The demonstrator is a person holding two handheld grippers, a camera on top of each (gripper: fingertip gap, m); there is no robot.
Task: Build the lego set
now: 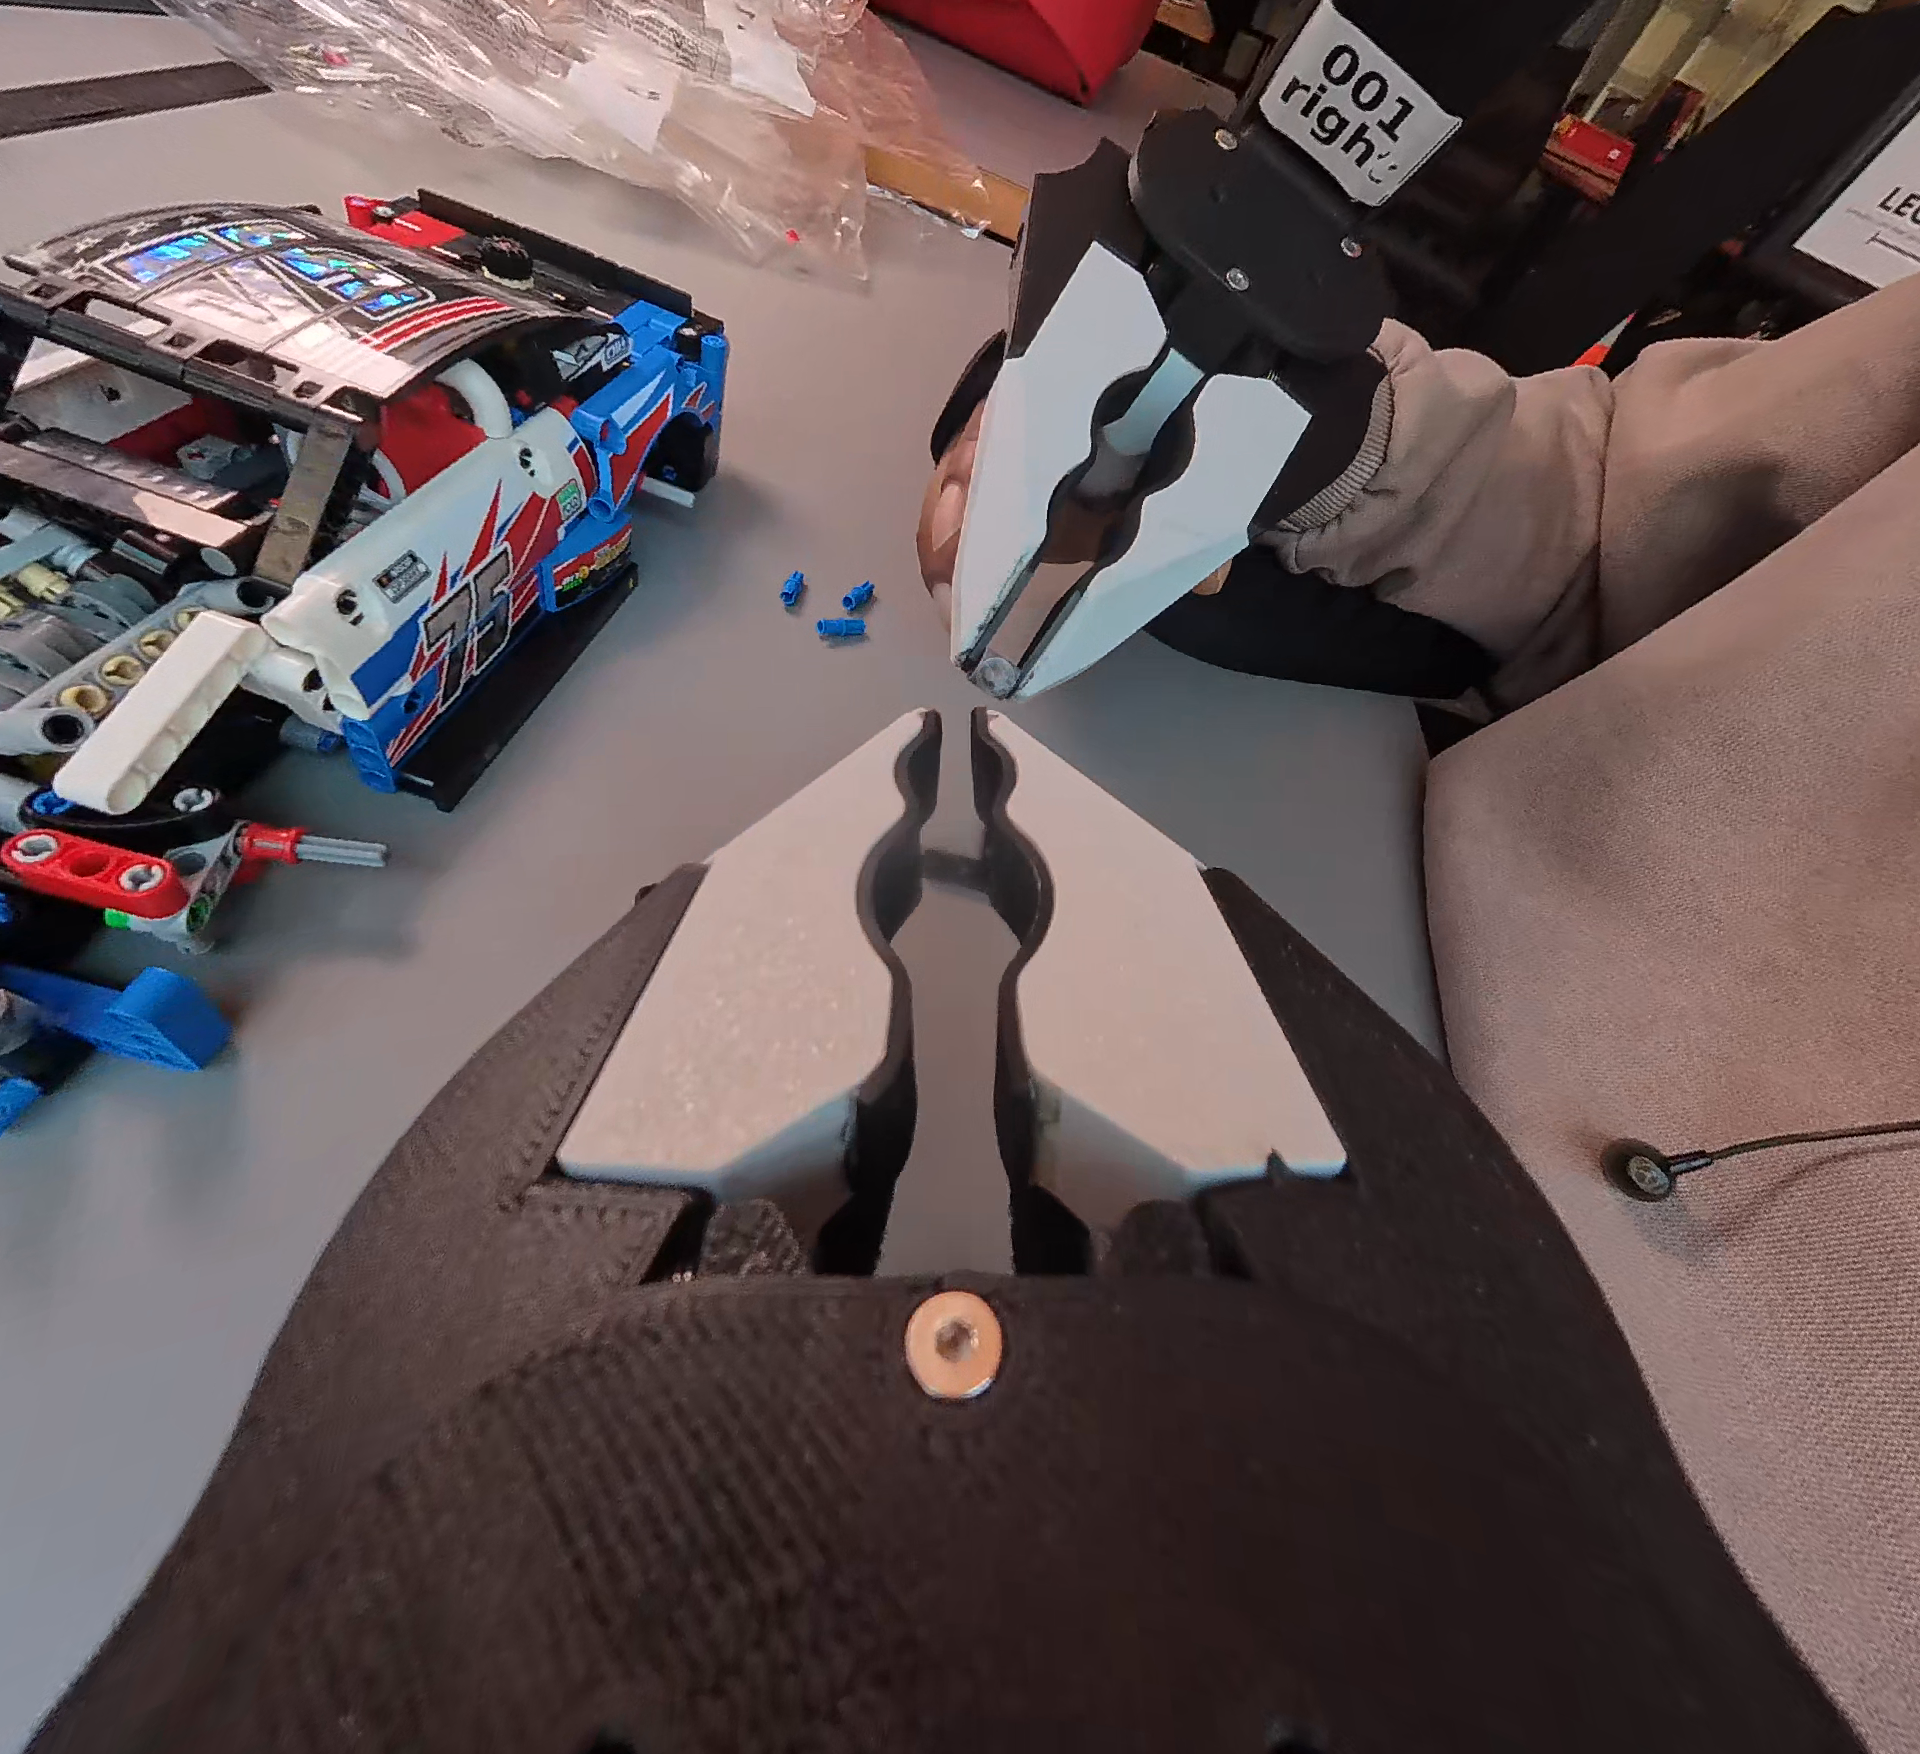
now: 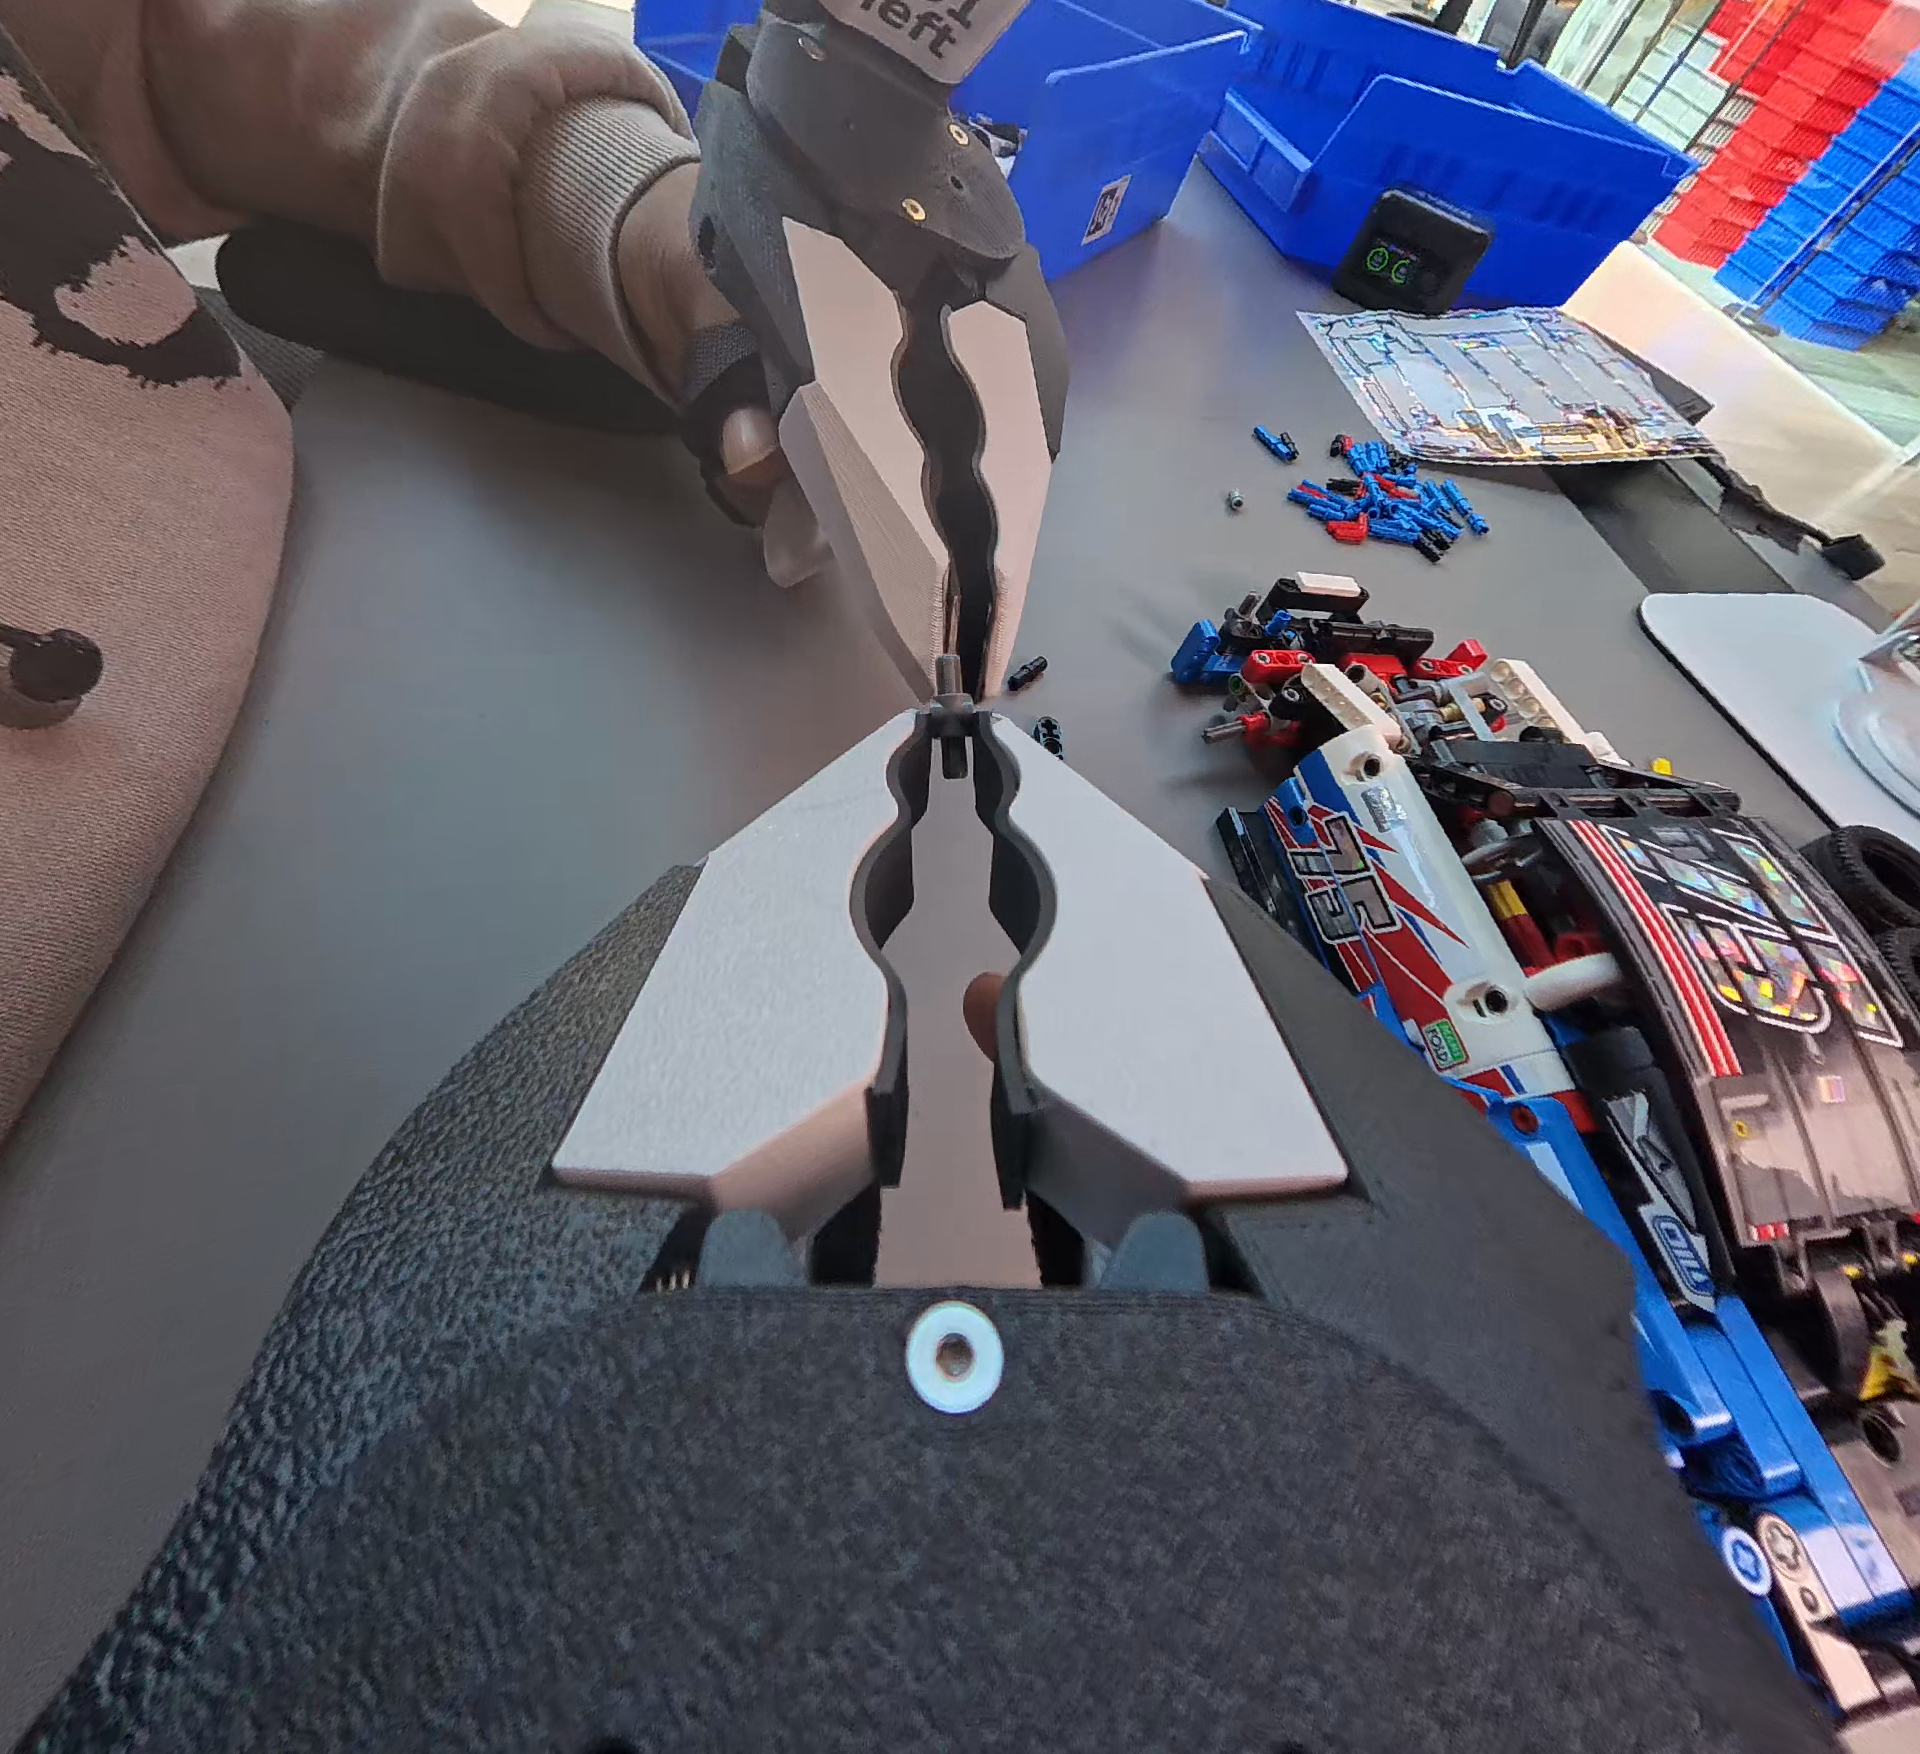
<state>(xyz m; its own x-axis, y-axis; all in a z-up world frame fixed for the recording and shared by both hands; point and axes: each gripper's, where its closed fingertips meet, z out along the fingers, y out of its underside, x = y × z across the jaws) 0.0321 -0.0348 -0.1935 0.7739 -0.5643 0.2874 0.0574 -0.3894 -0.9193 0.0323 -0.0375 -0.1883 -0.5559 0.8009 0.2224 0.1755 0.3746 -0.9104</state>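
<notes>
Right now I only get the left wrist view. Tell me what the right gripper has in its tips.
Observer: The right gripper is shut on a small dark grey pin, which pokes out past its tips.
Operator: Report any spare pins besides the three blue ones I see.
Observer: A pile of blue, red and black pins lies in front of the sticker sheet.
Operator: Give me anything closer.
Observer: A black pin lies on the table close to the held pin.
</notes>
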